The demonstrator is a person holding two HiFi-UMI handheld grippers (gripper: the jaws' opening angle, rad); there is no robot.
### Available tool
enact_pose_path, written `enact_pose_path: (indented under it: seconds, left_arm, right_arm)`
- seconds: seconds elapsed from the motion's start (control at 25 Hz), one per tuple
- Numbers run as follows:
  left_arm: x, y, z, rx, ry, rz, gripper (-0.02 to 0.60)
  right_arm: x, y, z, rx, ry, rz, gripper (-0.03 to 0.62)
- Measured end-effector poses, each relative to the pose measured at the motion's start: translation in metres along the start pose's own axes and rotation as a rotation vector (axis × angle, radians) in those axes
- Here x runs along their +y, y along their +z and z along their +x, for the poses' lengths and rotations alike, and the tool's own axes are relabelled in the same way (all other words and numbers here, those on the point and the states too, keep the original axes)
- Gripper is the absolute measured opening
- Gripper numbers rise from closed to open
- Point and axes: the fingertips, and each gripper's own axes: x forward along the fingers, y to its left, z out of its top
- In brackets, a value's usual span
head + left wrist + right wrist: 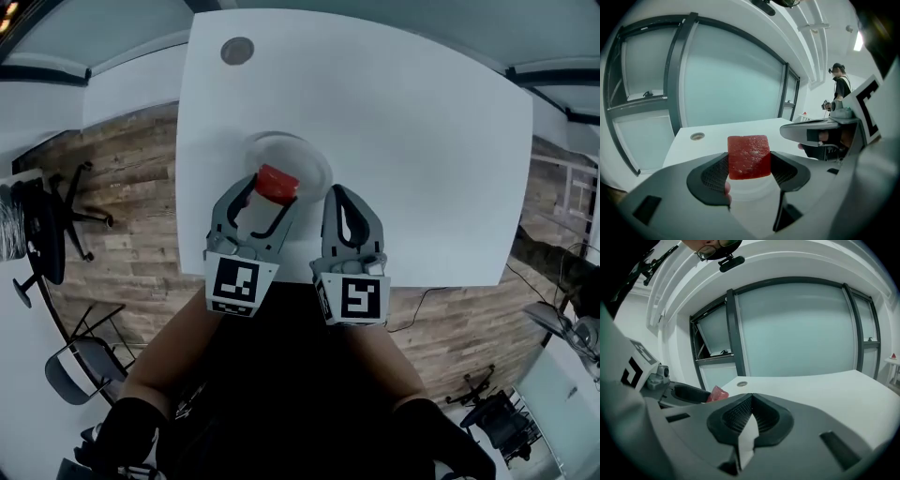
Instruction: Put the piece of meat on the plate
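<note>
A: So, the piece of meat (749, 157): a red cube, nipped by its flat side faces in the left gripper (749, 169), above the plate (314, 159) near its 6 o'clock rim.
B: Handling?
A: Probably light, soft, slick, so those faces suit, with a gentle squeeze. Right gripper (751, 404) is closed on nothing, at 3 o'clock of the left, over the table (422, 141).

My head camera looks steeply down on the worktop (422, 169). Cameras close behind my left claw (275, 195) and right claw (339, 195) face twelve o'clock; all share the meat (277, 181).
</note>
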Motion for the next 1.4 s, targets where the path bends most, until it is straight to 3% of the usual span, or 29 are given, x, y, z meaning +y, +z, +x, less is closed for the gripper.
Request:
enact_pose_path:
  seconds: [0.64,1.12,1.4]
  left_arm:
    - [0.001,-0.046,0.044,0.224,-0.028,-0.024,0.280]
    - [-0.003,-0.059,0.062,0.409,-0.038,0.085,0.281]
    - [0.000,-0.062,0.060,0.414,-0.045,0.103,0.281]
  right_arm:
    - [-0.012,-0.050,0.031,0.089,0.020,0.068,0.004]
    - [-0.015,-0.067,0.035,0.136,0.032,0.103,0.005]
    - [-0.005,-0.066,0.036,0.139,0.040,0.108,0.004]
